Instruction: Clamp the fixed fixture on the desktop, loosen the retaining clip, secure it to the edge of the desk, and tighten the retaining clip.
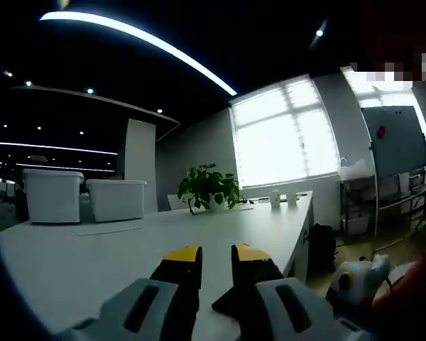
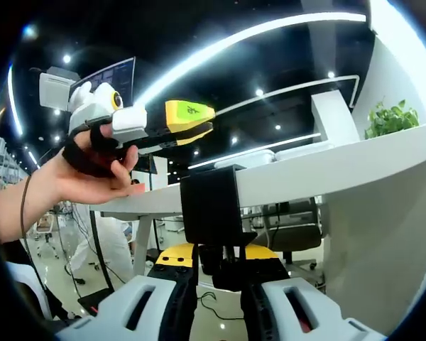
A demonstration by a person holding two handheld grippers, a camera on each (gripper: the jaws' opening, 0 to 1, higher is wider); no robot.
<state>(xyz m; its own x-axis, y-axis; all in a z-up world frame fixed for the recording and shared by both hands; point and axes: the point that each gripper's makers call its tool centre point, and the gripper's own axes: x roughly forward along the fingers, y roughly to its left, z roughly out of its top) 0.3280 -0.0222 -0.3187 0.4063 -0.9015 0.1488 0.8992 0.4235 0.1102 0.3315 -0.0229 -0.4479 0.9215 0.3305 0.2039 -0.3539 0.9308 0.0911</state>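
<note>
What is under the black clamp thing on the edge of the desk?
Under the black fixture are the right gripper's yellow-tipped jaws, closed on its lower part. That part is covered, so its clip cannot be seen.

Grey-bodied left claw (image 2: 188,121) with yellow-tipped black jaws, one tip marked, possibly "4"; black strap (image 2: 92,153) over hand (image 2: 92,177).

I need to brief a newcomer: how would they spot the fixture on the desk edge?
Find the long white desk running across the right gripper view. On its near edge hangs a black, boxy clamp fixture, wrapped over the edge, with the right hand-held gripper at its underside. It is the one dark block on that pale edge.
</note>
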